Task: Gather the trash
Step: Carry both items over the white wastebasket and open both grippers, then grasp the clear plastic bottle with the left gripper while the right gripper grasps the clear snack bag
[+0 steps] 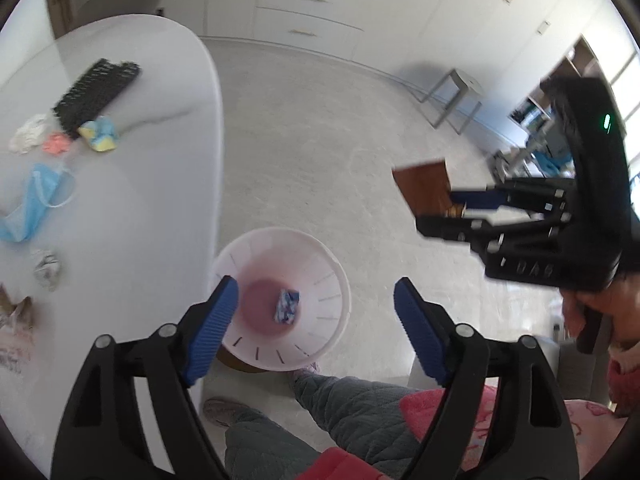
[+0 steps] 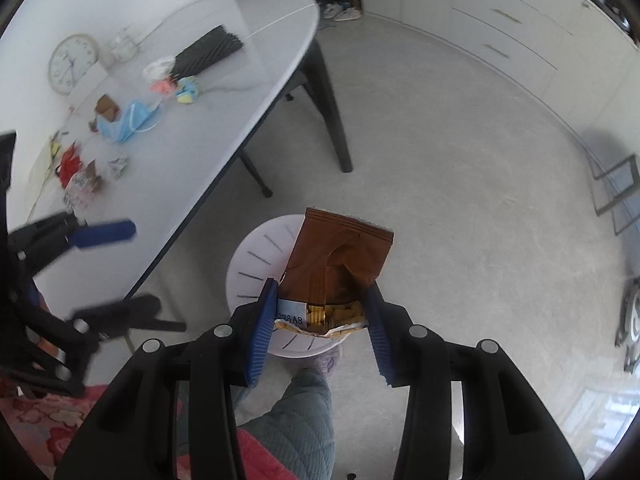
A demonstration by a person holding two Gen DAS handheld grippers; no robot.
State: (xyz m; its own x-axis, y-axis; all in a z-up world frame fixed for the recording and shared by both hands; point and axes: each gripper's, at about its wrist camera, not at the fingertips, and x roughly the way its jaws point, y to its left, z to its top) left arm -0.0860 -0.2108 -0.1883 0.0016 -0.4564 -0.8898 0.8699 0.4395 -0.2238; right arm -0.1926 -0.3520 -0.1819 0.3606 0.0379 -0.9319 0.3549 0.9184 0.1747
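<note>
Right tongs (image 2: 320, 312) are clamped on the open end of a brown snack wrapper (image 2: 340, 260), which hangs over the white bin (image 2: 248, 276) on the floor beside the tabletop (image 2: 224, 120). From the left wrist view those tongs (image 1: 444, 212) look to be off to the bin's right rather than square above it, so I can't say for sure the wrapper is over the mouth. Left tongs (image 1: 316, 320) stand wide apart with nothing between them, poised over the bin (image 1: 320, 264).

What might go wrong: the wrapper is light and flat, so if it is let go off-centre it could drift, catch the rim and land on the carpet. Its torn end shows something yellowish inside; whether that is leftover food or print I can't tell, but crumbs could spill if it tips. A slippered foot (image 1: 222, 410) sits close to the bin, and a nudge could shift it out from under the drop.

The bin holds one small blue-and-white packet (image 1: 286, 306) on its pinkish bottom, and otherwise looks nearly bare.

Plenty is left on the tabletop: a blue face mask (image 1: 36, 204), a crumpled silvery scrap (image 1: 47, 268), a pink bit (image 1: 56, 144), a yellow-and-blue wad (image 1: 100, 134) and white tissue (image 1: 28, 136) near a black keyboard (image 1: 96, 96). A wall clock (image 2: 72, 63) stands at the far edge.
</note>
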